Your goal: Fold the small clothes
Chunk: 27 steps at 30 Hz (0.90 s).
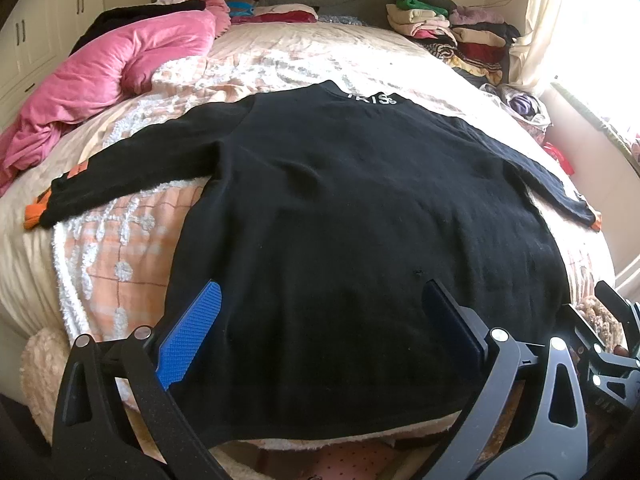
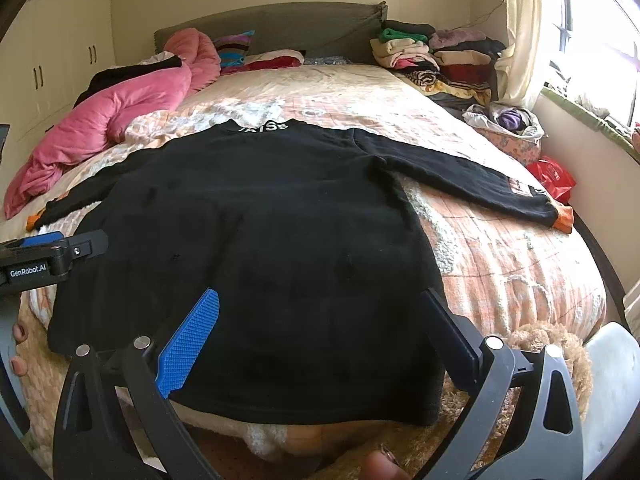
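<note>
Black sweater lies flat on the bed, collar with white letters at the far end, hem at the near edge. Both sleeves spread out sideways, orange cuffs at the ends. Left tool spread wide, hovering over the hem's left part, blue pad showing; nothing between the fingers. Right tool also spread, over the hem's right part, gripping nothing. Whether either tool touches the cloth is hard to tell. Left tool's body shows at the left edge in the right wrist view. Pink duvet bunched along the bed's left side. Stack of folded clothes at the far right corner by the headboard. Red bag beside the bed on the right, under the window. Toes visible low at left edge in right view.
</note>
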Tool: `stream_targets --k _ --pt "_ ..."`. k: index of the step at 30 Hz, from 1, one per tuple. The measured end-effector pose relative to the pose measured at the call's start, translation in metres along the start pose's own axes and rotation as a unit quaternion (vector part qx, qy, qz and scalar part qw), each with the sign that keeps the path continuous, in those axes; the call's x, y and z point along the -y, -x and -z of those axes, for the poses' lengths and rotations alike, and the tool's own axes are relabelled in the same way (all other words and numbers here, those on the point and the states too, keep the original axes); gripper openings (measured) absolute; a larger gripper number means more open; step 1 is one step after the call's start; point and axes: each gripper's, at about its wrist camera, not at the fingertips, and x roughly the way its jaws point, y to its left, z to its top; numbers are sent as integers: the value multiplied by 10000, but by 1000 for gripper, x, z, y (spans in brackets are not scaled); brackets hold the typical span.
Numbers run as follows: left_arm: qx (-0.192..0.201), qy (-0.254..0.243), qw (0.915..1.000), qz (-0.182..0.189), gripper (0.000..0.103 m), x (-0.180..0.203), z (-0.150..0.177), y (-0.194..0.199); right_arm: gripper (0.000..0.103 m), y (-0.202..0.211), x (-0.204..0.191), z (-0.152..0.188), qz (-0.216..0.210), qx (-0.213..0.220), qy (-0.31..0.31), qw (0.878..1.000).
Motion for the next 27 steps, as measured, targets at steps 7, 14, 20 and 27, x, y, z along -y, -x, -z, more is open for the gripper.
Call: stream_targets --k 7,14,20,27 --pt "13 10 10000 1 94 0 -1 2 99 -1 -1 1 19 8 -8 10000" --pt "21 12 10000 2 94 0 -2 3 99 -1 -1 1 28 11 -9 10000" --pt "30 22 10000 9 94 -1 -3 2 99 1 1 0 45 19 -13 10000" --pt "32 21 10000 13 94 -2 -3 2 99 1 2 -1 44 14 -11 10000"
